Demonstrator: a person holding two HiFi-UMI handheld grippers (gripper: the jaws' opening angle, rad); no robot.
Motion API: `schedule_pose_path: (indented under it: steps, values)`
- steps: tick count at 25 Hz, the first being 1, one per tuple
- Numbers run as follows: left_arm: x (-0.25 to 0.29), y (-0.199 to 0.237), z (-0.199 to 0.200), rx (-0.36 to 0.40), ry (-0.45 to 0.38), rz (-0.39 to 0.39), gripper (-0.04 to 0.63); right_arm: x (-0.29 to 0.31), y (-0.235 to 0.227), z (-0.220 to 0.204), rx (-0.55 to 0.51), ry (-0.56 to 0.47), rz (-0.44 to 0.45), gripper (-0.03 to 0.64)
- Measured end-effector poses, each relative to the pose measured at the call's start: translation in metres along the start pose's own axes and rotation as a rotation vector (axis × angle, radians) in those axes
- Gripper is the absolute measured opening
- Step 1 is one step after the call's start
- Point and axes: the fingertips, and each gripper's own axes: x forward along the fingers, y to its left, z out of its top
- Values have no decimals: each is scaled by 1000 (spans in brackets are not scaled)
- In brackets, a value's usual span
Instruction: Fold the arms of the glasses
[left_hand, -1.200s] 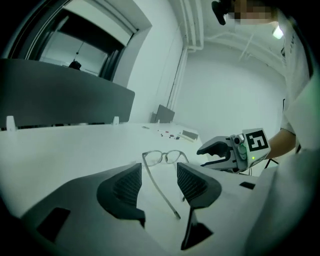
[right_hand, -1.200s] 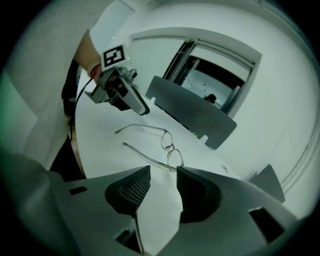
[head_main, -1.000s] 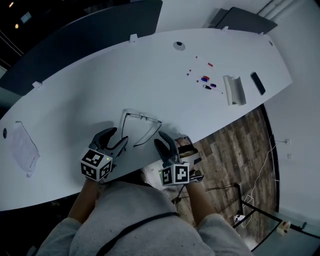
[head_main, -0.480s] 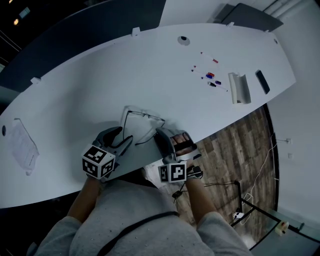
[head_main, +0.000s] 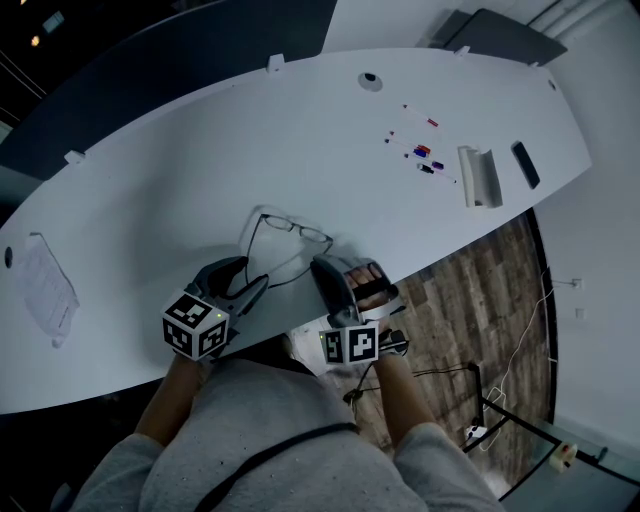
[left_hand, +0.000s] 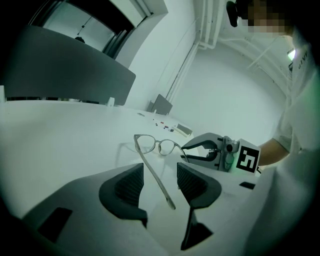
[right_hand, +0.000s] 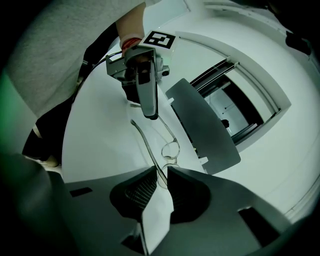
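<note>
Our left hand-held gripper (left_hand: 157, 182), at 7 o'clock of the glasses (head_main: 290, 228), has its jaws wide apart. One open arm of the glasses runs between them and touches neither pad. The glasses sit on the white surface (head_main: 200, 150), lenses toward 12 o'clock. Our right hand-held gripper (right_hand: 161, 182), at 5 o'clock of them, has just been closing its jaws, which now pinch the other arm's tip.

The right gripper (right_hand: 163, 176), jaws wide apart 1 second earlier, has edged in toward the glasses (head_main: 292, 229); its jaws have just been closing and now pinch 1 arm (right_hand: 148, 148) of the frame between the pads.
</note>
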Motion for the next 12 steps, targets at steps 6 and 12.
schedule_pose_path:
  steps: [6,12]
  values:
    - [-11,-3,8,-35,-66,-32,213,-6,-5,9,22,-44,-4,46]
    - [-29,-6,16,-64,-141,-67,213,-13,0,22,62,-96,39,38]
